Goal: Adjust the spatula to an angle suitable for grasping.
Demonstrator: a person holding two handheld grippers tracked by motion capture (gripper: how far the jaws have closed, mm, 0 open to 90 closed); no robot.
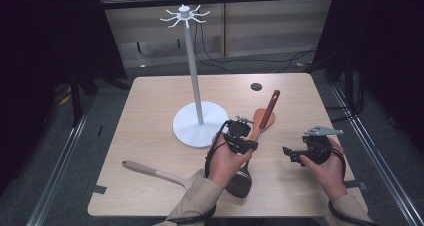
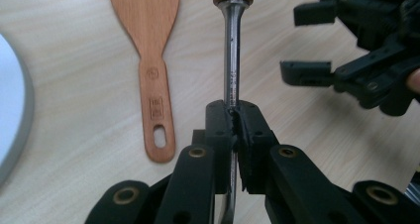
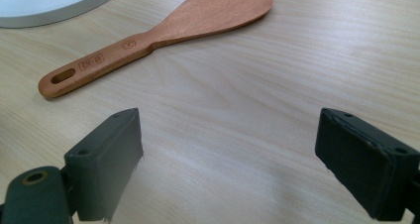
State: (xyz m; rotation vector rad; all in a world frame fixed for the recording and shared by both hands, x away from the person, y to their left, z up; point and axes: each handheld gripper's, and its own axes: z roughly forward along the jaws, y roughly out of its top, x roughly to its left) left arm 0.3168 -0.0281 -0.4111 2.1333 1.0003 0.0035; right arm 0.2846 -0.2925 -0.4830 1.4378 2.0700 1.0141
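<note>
The metal ladle [image 2: 232, 55], a slim polished steel shaft ending in a reddish wooden grip, lies just to the right of the white stand's round base [image 1: 192, 128], with the left gripper [image 2: 236, 130] clenched on the shaft. To lift it well I'd keep that pinch square and firm, since smooth steel could swivel, and raise it level before tilting toward the hooks. The flat wooden spatula [image 3: 148, 35], matt and grainy, lies right beside it. The right gripper [image 3: 228, 159] hovers farther right of the base, jaws spread wide over bare table [image 3: 257, 110].
</note>
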